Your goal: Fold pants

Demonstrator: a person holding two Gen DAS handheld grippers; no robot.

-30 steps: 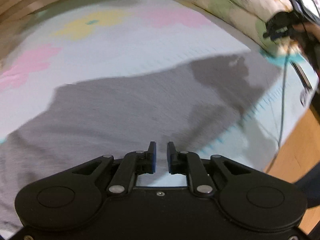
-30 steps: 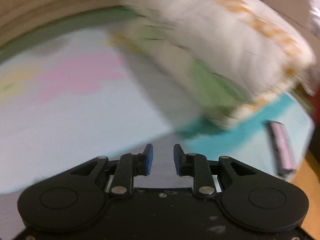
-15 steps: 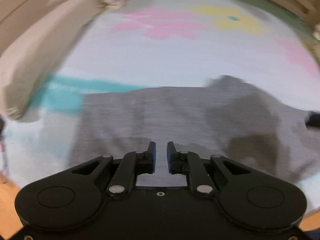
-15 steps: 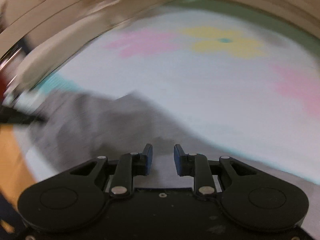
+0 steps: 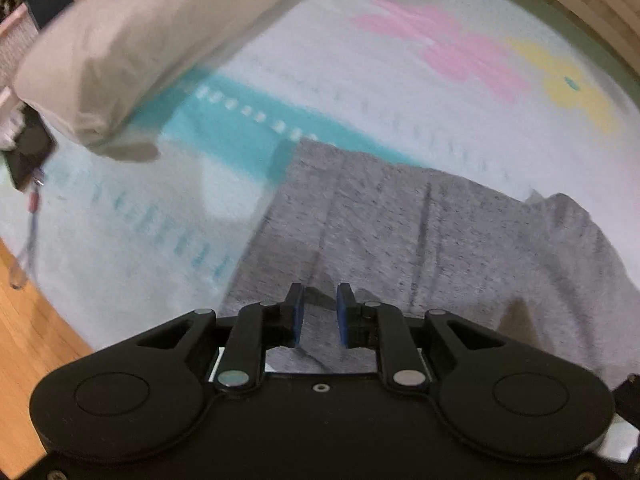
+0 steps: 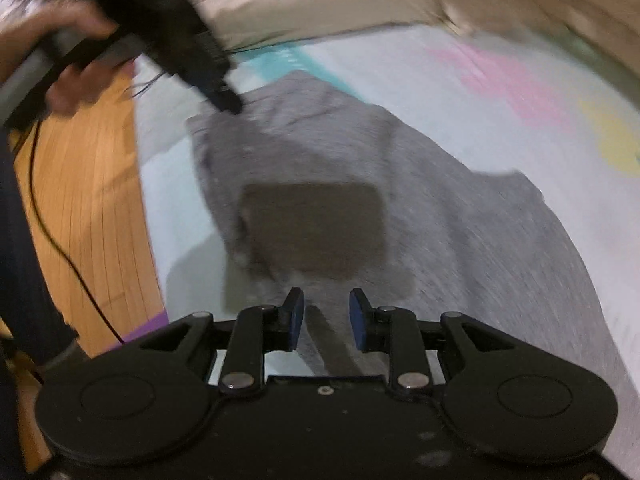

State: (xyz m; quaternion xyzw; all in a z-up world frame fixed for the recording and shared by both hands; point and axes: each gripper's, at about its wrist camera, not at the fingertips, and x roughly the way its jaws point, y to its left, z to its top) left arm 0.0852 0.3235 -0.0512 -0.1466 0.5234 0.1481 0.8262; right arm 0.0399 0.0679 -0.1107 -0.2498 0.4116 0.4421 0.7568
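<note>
Grey pants [image 5: 400, 232] lie spread flat on a pale flowered bedsheet [image 5: 360, 80]. My left gripper [image 5: 318, 312] points down over the pants close to their left edge. Its jaws are opening, with only a narrow gap and no cloth pinched between the blue pads. In the right wrist view the pants [image 6: 460, 208] show a darker rectangular patch [image 6: 316, 228]. My right gripper [image 6: 326, 316] hovers just short of that patch, its jaws opening with nothing gripped. A hand [image 6: 68, 64] holds the left gripper [image 6: 230, 104], whose tip is at the pants' far corner.
A beige pillow [image 5: 140, 52] lies at the back left of the bed. Wooden floor [image 6: 80, 200] runs along the bed's left side, with a black cable [image 6: 60, 248] trailing over it. A small black device [image 5: 28, 156] sits at the bed's edge.
Both views have swung and rolled, so the pillow is now at the left. Both grippers have come lower over the grey pants, and both gaps have widened a little.
</note>
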